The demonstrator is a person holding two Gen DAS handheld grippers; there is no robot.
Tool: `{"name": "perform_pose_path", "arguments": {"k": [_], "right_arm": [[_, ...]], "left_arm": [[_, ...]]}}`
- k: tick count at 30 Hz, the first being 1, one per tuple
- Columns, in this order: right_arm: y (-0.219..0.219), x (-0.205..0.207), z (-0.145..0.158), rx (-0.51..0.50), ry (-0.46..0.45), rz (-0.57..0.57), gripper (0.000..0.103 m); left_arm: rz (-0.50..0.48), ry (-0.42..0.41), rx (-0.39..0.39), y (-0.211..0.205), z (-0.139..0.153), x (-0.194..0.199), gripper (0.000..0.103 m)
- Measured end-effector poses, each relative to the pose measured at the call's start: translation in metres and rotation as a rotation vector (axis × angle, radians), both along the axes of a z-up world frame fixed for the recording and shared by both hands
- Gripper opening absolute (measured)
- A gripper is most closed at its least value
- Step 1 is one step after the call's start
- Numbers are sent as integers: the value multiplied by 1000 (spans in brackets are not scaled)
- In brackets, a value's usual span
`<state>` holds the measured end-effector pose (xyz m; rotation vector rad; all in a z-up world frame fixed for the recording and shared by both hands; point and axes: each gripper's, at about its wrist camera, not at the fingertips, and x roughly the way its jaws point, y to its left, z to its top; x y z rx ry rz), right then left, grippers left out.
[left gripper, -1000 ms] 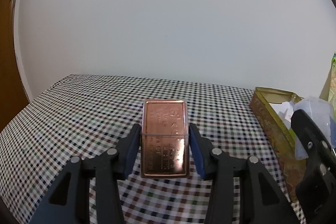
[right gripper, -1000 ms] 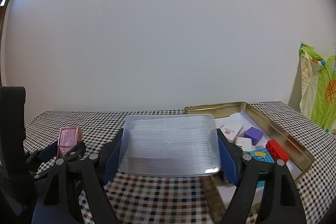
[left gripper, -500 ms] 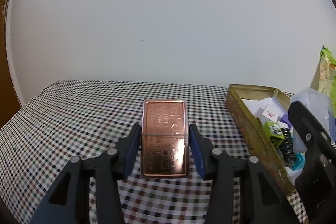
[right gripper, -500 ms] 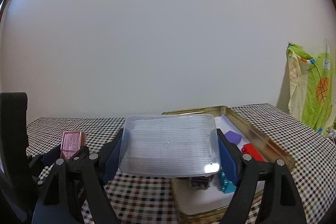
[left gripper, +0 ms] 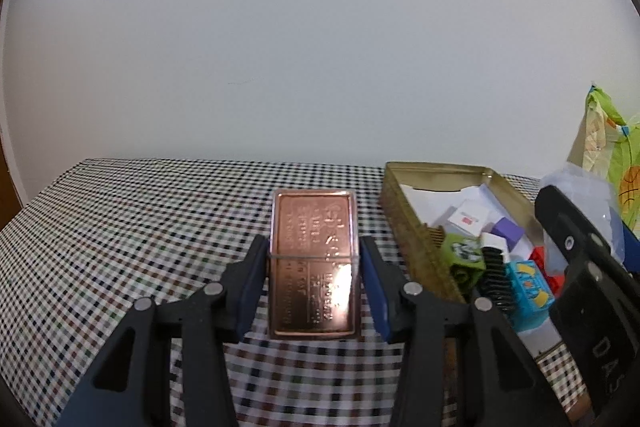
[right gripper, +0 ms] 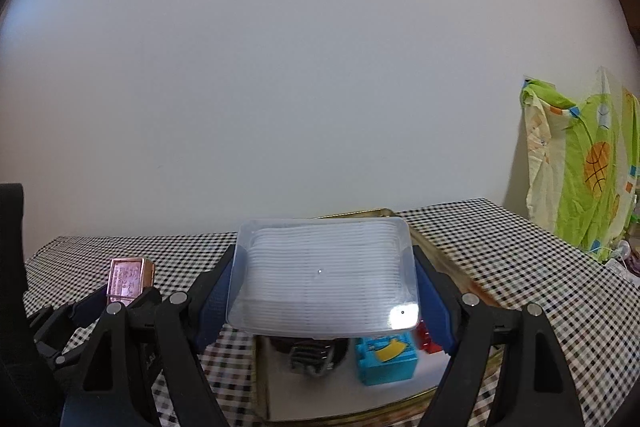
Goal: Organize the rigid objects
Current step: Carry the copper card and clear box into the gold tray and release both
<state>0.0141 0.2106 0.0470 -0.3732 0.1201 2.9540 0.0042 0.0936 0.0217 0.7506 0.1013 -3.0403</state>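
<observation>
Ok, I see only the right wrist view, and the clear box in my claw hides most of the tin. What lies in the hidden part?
Observer: A purple block lies in the tin, near the middle.
Operator: Is anything beside it?
Observer: A white box with a red mark, on the far side of it.
Operator: And how does the left claw grip the case?
Observer: One pad is on each long side, and the case lies flat between them.

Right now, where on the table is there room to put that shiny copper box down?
The checkered tablecloth is bare left of the gold tin, from the wall to the near edge. The tin is crowded with small toys. The left gripper holds the copper box over that bare cloth.
</observation>
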Motion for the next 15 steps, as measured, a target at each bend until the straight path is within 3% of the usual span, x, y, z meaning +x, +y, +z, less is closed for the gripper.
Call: {"name": "perform_pose_path", "arguments": {"k": [15], "right_arm": [[44, 2, 4, -36, -21, -79, 82]], "left_arm": [[-73, 15, -5, 39, 15, -4, 45]]}}
